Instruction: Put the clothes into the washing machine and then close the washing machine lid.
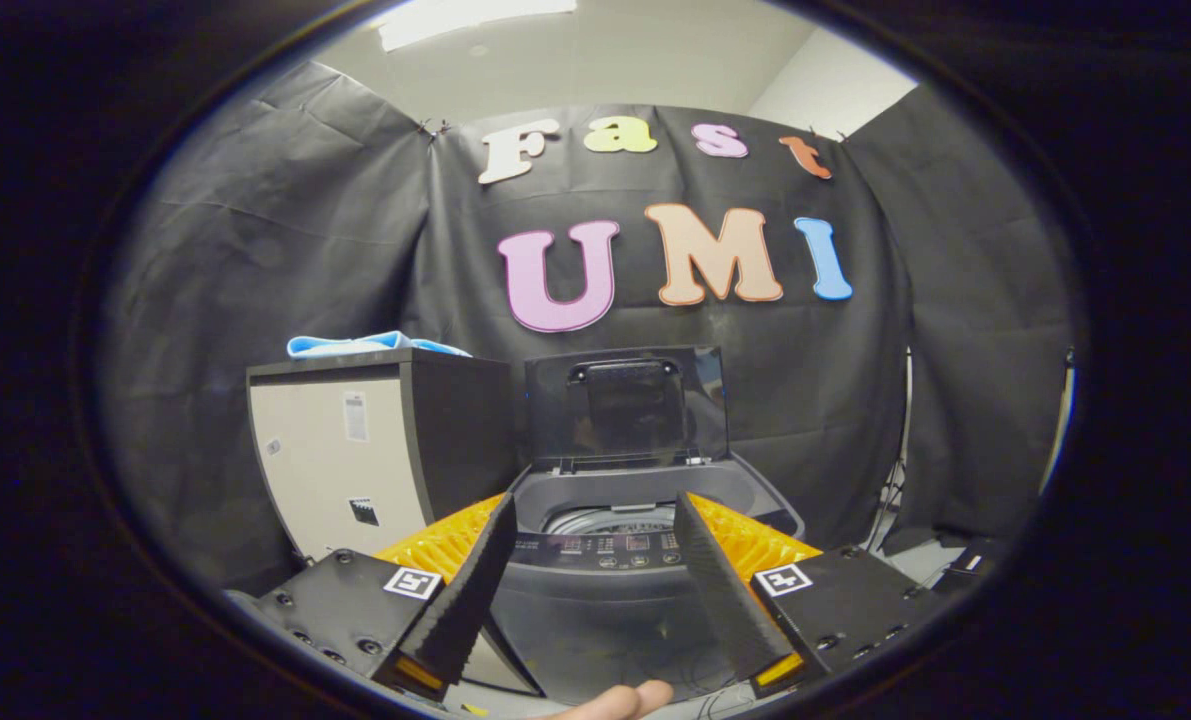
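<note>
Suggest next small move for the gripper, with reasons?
Probably swing up toward the blue cloth on top of the cabinet beside the washing machine. The gripper is open with nothing between its fingers, which frame the washer's opening just ahead. The lid already stands upright, so the drum is ready; the clothes still need picking up first.
</note>
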Tool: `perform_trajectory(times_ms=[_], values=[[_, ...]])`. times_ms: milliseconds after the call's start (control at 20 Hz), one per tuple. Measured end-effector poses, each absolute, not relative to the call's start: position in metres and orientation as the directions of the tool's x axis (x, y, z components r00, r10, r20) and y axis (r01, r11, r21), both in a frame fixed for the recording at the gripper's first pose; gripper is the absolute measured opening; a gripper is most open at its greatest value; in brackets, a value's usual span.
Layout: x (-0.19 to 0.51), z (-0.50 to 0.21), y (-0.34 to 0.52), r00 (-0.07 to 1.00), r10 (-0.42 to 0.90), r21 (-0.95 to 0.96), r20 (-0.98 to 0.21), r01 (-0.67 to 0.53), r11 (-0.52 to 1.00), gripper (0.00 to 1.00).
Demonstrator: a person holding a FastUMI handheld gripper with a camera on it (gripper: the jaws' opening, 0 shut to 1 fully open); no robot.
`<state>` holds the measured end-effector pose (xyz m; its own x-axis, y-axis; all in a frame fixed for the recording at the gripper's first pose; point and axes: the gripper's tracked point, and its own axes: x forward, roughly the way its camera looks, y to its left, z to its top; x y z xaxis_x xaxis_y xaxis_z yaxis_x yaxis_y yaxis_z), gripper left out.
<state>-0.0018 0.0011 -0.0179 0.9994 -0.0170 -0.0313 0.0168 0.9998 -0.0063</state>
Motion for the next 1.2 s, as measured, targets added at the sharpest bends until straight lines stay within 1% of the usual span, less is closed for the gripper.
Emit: perform_trajectory(times_ms=[550, 950, 1200], values=[[0.001, -0.016, 0.008, 0.999, -0.006, -0.002, -0.035, 0.006, 1.0, 0.98], [0.006, -0.014, 0.033, 0.998, 0.03, 0.01, -0.052, -0.029, 1.0, 0.98], [0.023, 0.012, 0.056, 0.997, 0.004, -0.002, -0.075, -0.004, 1.0, 0.98]])
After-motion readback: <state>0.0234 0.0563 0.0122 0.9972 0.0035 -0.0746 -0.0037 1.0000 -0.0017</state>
